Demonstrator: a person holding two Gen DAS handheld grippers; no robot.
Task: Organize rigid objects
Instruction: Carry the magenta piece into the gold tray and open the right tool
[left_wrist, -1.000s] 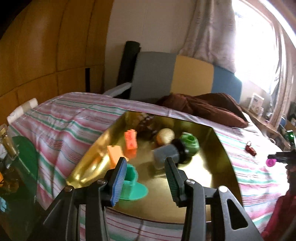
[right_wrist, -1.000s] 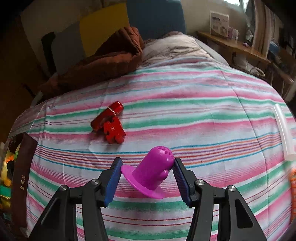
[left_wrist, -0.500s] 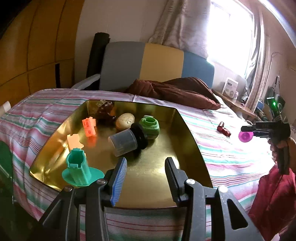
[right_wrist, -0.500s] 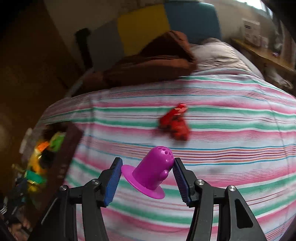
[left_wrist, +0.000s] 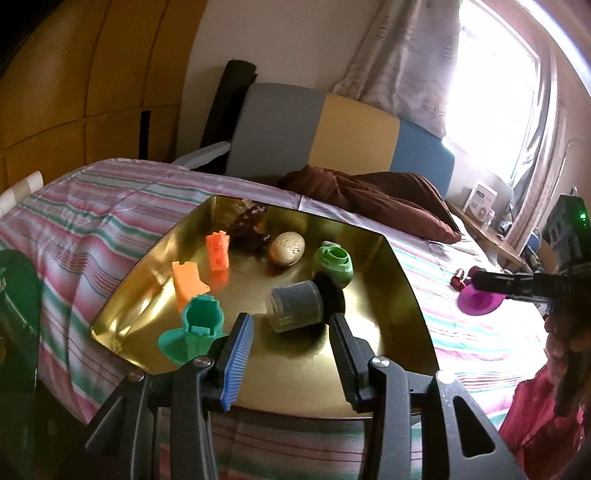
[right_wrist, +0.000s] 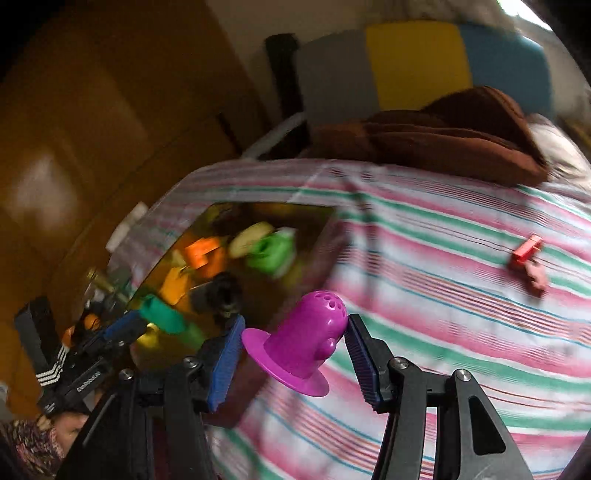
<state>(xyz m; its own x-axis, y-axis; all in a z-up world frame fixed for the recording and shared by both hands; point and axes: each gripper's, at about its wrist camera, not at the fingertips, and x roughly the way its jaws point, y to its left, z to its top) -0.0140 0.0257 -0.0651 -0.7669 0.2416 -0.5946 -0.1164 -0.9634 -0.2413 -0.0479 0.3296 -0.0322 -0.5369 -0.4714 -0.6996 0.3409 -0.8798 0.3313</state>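
Observation:
A gold tray (left_wrist: 376, 354) lies on the striped bed and holds several toys: a teal piece (left_wrist: 197, 328), two orange pieces (left_wrist: 218, 253), a beige egg (left_wrist: 287, 248), a green piece (left_wrist: 334, 262) and a grey cylinder (left_wrist: 295, 306). My left gripper (left_wrist: 290, 354) is open and empty over the tray's near edge. My right gripper (right_wrist: 293, 349) is shut on a purple bell-shaped toy (right_wrist: 304, 347), held above the bed just right of the tray (right_wrist: 314, 229). It also shows in the left wrist view (left_wrist: 480, 301).
A red toy (right_wrist: 528, 260) lies on the striped bedspread (right_wrist: 443, 295) to the right. A brown blanket (left_wrist: 373, 195) lies at the bed's head, before a grey, yellow and blue headboard (left_wrist: 332, 136). A wooden wall (left_wrist: 74, 92) stands left.
My right gripper has carried the purple toy left towards the tray; the red toy now lies far right in its view. My left gripper has shifted slightly over the tray's near edge.

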